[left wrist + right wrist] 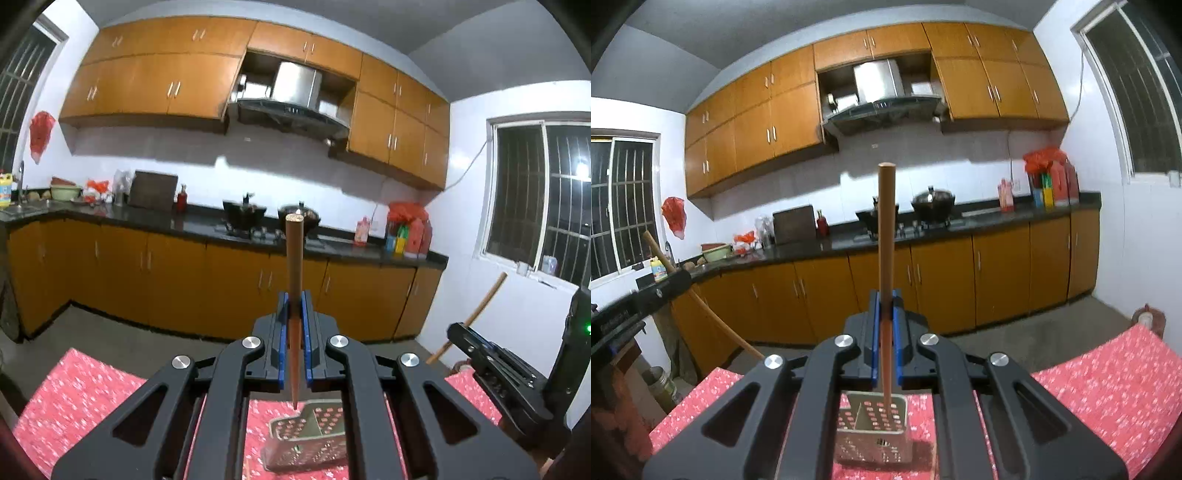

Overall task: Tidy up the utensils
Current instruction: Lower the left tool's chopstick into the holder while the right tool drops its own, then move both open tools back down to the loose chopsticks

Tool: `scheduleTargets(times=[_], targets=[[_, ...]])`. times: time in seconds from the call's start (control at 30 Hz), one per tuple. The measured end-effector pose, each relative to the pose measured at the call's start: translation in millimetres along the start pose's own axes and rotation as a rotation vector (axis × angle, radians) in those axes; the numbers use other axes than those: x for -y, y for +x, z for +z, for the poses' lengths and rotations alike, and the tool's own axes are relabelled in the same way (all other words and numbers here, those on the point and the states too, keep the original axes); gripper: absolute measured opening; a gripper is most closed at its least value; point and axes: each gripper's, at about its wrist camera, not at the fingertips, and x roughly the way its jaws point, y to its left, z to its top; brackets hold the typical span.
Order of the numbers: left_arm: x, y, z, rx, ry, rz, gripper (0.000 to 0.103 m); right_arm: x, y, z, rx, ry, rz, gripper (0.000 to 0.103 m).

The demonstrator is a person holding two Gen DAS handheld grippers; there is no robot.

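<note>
Here I have my left tool clamped on one chopstick and my right tool clamped on another chopstick, both sticks upright. The perforated metal holder stands on the red-patterned table, just below both pointed tips, near me.
</note>
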Motion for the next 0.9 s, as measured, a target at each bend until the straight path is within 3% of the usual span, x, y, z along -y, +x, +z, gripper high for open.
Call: scheduleTargets(times=[0.37,0.43,0.5,0.6,0.73,0.9], targets=[[0,32,-42,-0.148,-0.015,-0.019,0.007,-2,26,-37,-0.122,0.017,0.006,0.011],[-2,29,-42,-0.149,-0.015,-0.014,0.008,-1,24,-38,-0.125,0.021,0.007,0.023],[-6,27,-43,-0.152,-0.017,-0.014,0.009,-1,20,-39,-0.118,0.026,0.003,0.028],[-10,22,-42,-0.149,-0.031,-0.008,0.01,2,9,-34,-0.102,0.033,0.003,0.029],[-19,10,-39,-0.129,-0.06,-0.008,0.02,7,-12,-28,-0.068,0.041,0.001,0.03],[-31,-12,-37,-0.097,-0.103,-0.012,0.021,24,-41,-32,-0.046,0.067,-0.029,0.031]])
